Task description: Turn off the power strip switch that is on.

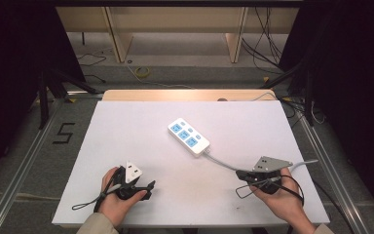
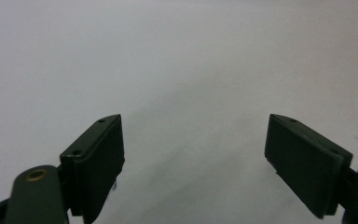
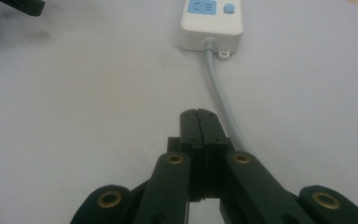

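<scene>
**Both hands low at the near edge, power strip mid-table**

The person's left hand rests near the front-left of the white table, wrapped around the left gripper, which points rightward across the table. In the left gripper view its two black jaws stand wide apart with bare white tabletop between them, grasping nothing. A thin cable loops from it toward the table's front edge.

The right hand sits near the front-right, holding the right gripper aimed leftward and slightly up the table. In the right gripper view its jaws are pressed flat together, with nothing between them.

The white power strip, with blue socket faces, lies diagonally at the middle of the table, well apart from both grippers. Its grey cord runs from its near end toward the right gripper, passing just beside the closed jaws, then off toward the right edge.

Between the two grippers the front of the table is open white surface. The far left half of the table is likewise bare.
</scene>
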### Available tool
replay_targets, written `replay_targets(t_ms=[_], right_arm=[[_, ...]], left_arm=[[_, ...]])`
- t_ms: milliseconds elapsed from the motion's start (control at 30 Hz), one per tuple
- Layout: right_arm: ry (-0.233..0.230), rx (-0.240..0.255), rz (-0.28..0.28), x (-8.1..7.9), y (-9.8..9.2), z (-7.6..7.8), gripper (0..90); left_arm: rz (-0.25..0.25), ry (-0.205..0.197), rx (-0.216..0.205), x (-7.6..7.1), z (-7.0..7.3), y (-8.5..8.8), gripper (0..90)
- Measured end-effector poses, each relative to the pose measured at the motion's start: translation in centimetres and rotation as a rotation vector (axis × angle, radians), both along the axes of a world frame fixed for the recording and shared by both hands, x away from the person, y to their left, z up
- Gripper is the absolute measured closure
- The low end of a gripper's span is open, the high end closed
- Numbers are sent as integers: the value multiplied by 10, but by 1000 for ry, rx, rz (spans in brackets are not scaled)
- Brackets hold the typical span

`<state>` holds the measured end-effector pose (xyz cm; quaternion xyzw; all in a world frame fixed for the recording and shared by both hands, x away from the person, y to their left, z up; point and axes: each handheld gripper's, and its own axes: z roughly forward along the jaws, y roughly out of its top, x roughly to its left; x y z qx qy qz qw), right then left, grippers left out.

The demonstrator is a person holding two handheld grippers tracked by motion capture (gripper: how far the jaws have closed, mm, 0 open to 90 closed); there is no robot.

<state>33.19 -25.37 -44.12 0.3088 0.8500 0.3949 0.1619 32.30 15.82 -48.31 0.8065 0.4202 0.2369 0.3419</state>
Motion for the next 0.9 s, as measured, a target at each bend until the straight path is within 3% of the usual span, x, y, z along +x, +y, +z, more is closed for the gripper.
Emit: replay_targets(t_ms=[900], right_arm=[[27, -67, 34, 38, 38, 14, 900]], left_arm=[[3, -3, -1, -1, -1, -2, 195]])
